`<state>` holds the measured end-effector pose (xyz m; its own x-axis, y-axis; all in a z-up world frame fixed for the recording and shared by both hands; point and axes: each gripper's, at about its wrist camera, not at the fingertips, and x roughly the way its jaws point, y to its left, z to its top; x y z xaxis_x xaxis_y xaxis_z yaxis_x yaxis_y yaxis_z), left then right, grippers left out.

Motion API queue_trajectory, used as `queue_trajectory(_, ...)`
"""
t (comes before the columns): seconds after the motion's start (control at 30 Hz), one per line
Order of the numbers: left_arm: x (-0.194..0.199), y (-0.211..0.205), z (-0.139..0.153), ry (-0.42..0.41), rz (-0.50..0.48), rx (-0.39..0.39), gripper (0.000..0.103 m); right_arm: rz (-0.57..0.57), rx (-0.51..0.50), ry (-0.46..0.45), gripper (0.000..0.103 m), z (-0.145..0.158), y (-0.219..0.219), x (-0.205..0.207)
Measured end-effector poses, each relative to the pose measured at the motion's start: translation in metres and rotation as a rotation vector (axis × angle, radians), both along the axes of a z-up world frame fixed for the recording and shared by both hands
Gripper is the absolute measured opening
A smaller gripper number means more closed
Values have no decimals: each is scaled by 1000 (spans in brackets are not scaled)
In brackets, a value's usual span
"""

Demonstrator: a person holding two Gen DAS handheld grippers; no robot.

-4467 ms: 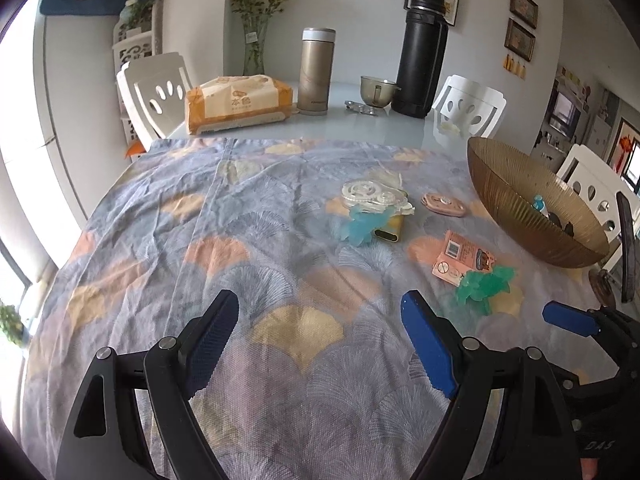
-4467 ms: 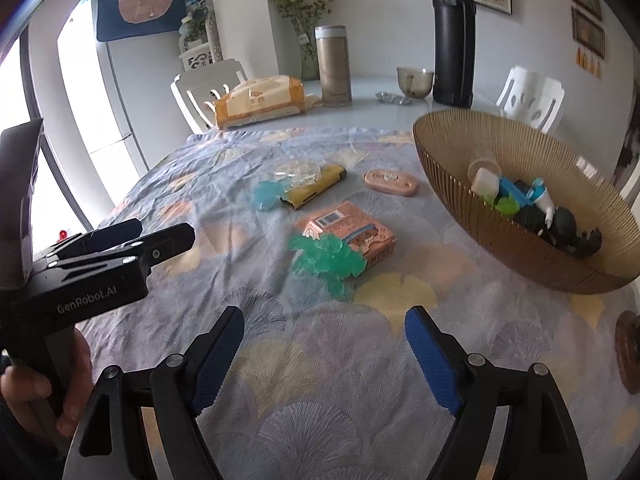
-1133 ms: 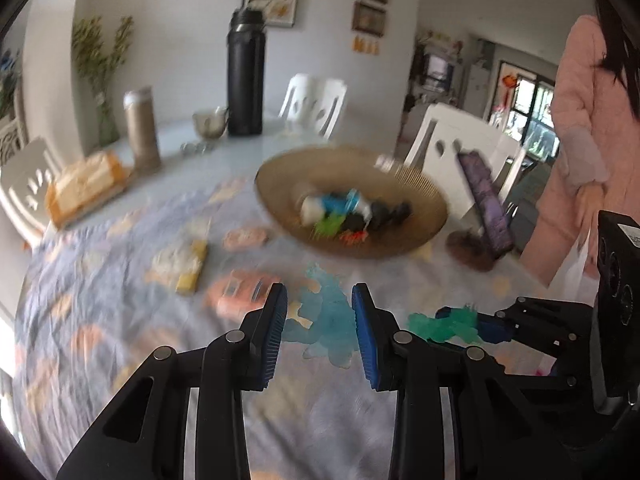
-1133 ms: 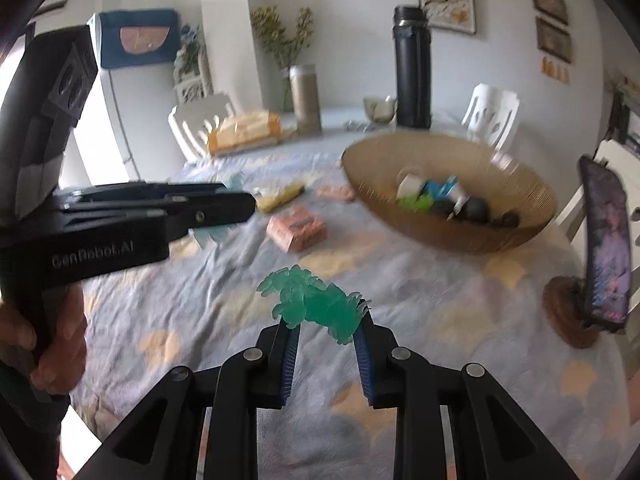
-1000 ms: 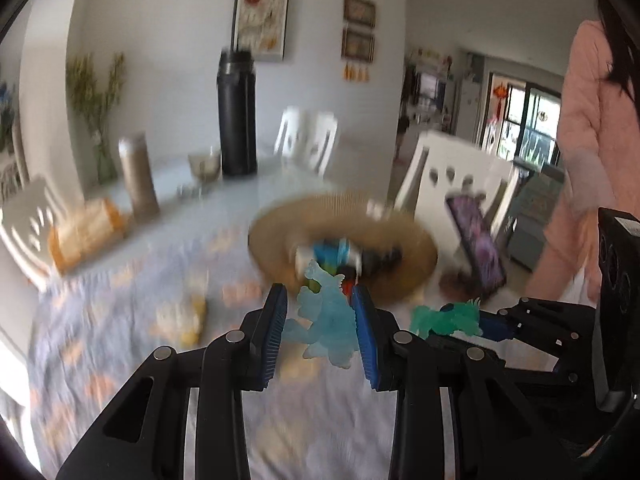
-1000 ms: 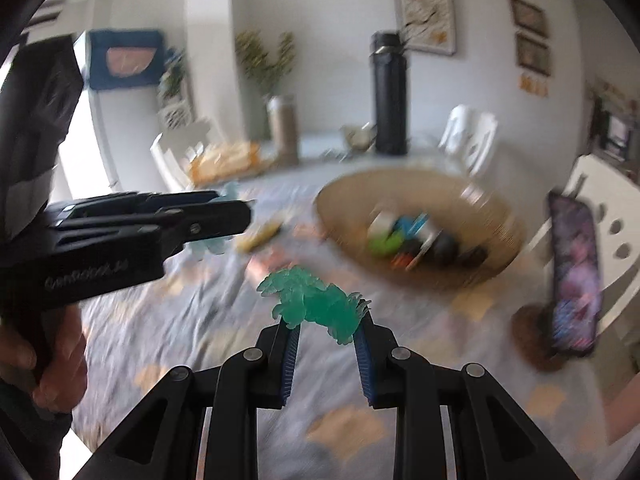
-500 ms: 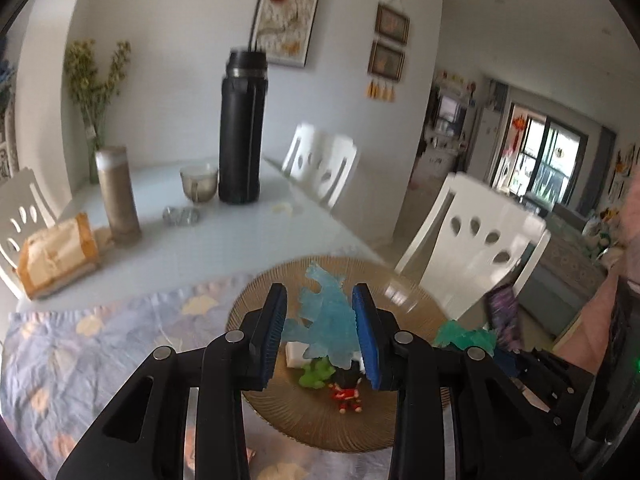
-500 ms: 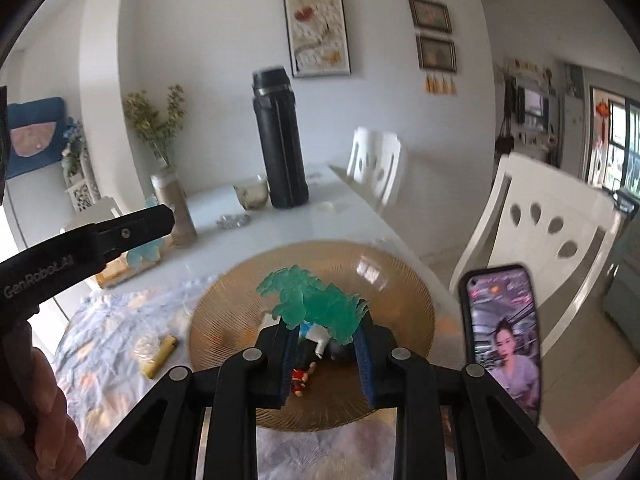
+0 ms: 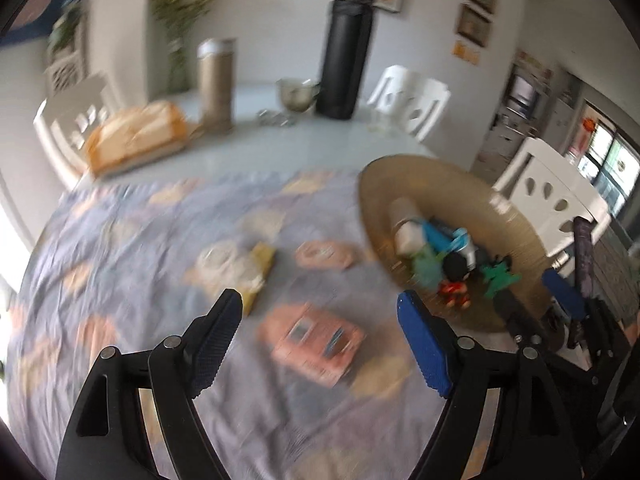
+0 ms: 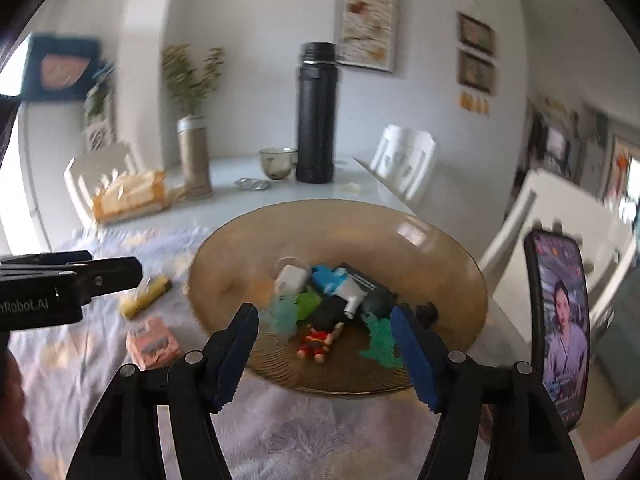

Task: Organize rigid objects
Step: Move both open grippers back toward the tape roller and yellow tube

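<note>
Both views are blurred by motion. My left gripper hangs over the patterned cloth with its jaws opening and nothing between them. My right gripper is above the near rim of the brown ribbed bowl, jaws opening too, with nothing pressed by its pads. A pale blue translucent toy and a green translucent toy lie in the bowl among several small items. In the left wrist view the bowl holds the pale blue toy and green toy, with the right gripper beside them.
On the cloth lie a pink box, a yellow item with white tape and a small pink case. A phone on a stand is right of the bowl. A black flask, tan tumbler and tissue pack stand behind.
Both grippers went from shut on a toy to wide apart; the pale blue and green toys now lie in the bowl. The left view swung down toward the cloth.
</note>
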<state>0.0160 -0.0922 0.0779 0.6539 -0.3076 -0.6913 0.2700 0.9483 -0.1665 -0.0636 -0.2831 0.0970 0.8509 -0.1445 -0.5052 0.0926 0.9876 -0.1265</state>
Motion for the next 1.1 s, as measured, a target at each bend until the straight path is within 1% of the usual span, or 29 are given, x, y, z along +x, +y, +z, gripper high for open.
queue_trajectory(0.03, -1, 6, -5, 23, 19, -16, 79, 13, -22, -8, 77, -1, 5, -1)
queue_trajectory(0.07, -1, 9, -8, 38, 32, -24, 79, 25, -54, -17, 82, -2, 10, -2)
queue_trajectory(0.1, -1, 13, -12, 56, 48, -33, 79, 25, -105, -31, 88, -4, 17, -4)
queue_trajectory(0.17, -2, 12, -15, 67, 55, -33, 79, 18, -173, -46, 88, -7, 25, -5)
queue_trajectory(0.27, -5, 8, -14, 62, 44, -10, 79, 68, -183, -48, 88, -8, 33, -8)
queue_trajectory(0.33, -7, 4, -12, 50, 33, 8, 79, 66, -231, -59, 88, -11, 40, -10)
queue_trajectory(0.5, -12, 9, -10, 43, 28, -6, 79, 81, -291, -50, 88, -18, 52, -9)
queue_trajectory(0.7, -14, 33, -18, 72, 64, -57, 79, 67, -284, -7, 88, -24, 49, 0)
queue_trajectory(0.83, -18, 56, -21, 62, 96, -89, 79, 46, -276, 19, 88, -26, 44, 5)
queue_trajectory(0.97, -22, 74, -23, 47, 125, -78, 79, 55, -279, 30, 88, -29, 46, 6)
queue_trajectory(1.03, -21, 80, -22, 43, 118, -58, 79, 62, -284, 36, 88, -31, 48, 6)
queue_trajectory(1.1, -19, 81, -21, 41, 99, -31, 82, 66, -285, 46, 88, -33, 50, 7)
